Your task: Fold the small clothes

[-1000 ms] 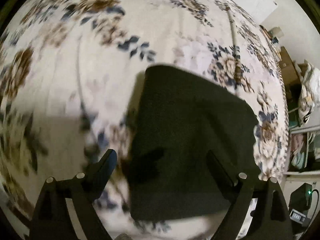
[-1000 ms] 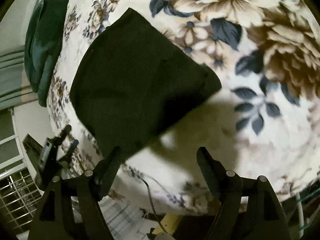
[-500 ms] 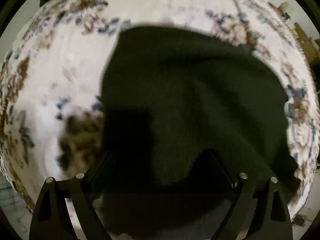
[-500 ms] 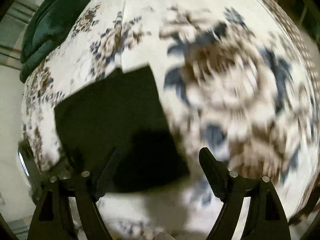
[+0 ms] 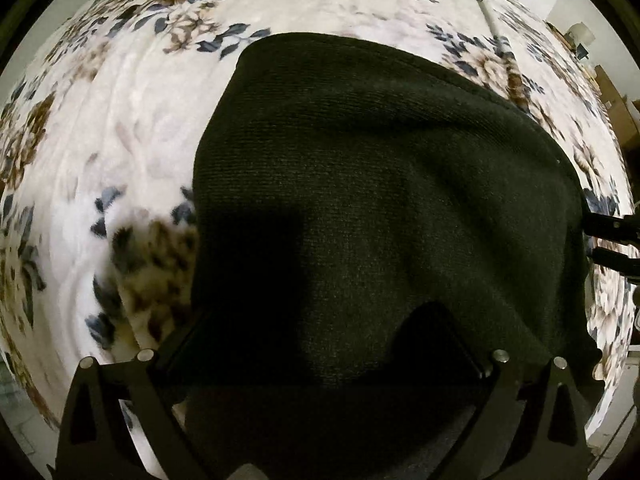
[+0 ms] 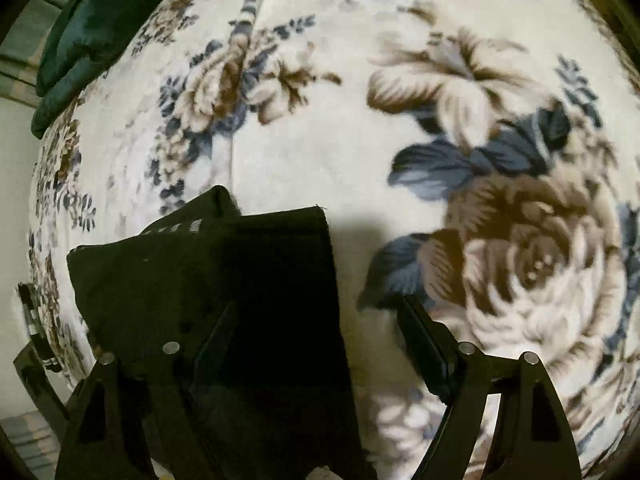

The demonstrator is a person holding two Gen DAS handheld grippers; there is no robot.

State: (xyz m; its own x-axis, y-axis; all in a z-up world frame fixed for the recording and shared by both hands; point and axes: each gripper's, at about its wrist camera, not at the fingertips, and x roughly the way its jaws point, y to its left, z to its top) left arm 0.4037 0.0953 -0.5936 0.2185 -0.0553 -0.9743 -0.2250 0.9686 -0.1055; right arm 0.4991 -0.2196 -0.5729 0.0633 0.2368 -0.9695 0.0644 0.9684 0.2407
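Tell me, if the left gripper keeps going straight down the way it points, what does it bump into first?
Most likely the dark knitted garment. The left gripper points down at it with jaws wide open, which have just been opening, and the cloth fills the space between them. The flowery blanket lies underneath.

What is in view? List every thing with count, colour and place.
garment: one, black knit, lying on the blanket, mostly flat with a raised fold.
blanket: one, cream with brown and blue flowers, covering the whole surface.
cushion: one, dark green, at the blanket's far edge.
room clutter: past the blanket's edge, too small to tell.
left gripper: one, black, pointing down over the garment; its jaws have just been opening, the cloth lies between the fingers but is not pinched.
right gripper: one, black, open, straddling the garment's edge, with one finger over the cloth and the other over the blanket.
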